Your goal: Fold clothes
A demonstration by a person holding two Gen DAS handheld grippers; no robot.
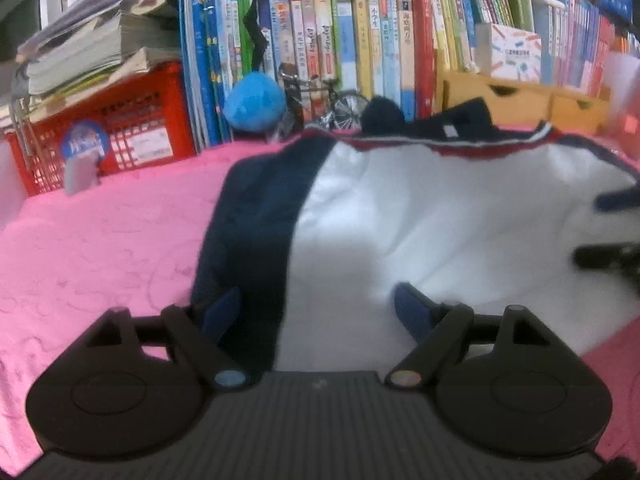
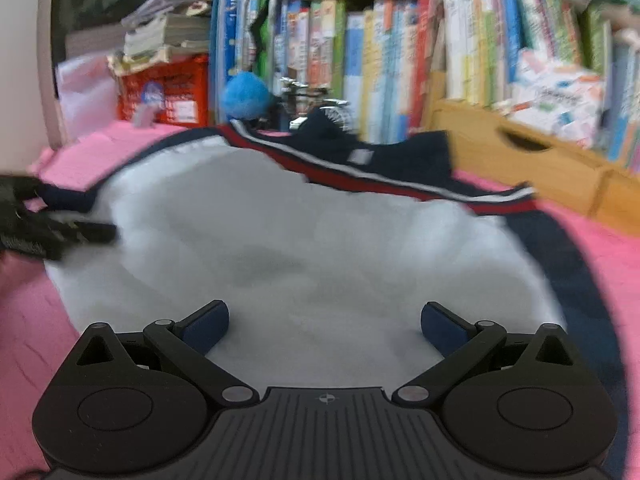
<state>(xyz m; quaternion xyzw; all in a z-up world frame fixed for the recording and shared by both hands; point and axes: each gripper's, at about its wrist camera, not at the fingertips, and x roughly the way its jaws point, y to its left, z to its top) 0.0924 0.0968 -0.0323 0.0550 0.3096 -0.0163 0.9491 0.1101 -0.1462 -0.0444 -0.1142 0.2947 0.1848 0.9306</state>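
A white and navy garment is lying spread on the pink bed cover, its collar toward the far edge by the bookshelf. Both the left claw and the right claw are hovering released, grasping nothing. Pinching only the top layer is likely risking a crooked, bunched fold.

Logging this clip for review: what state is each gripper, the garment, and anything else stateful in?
left gripper: open, nothing held, over the garment's navy edge
right gripper: open, nothing held, over the white panel
white and navy garment: spread on the pink cover, not folded up
red crate: loaded with stacked papers
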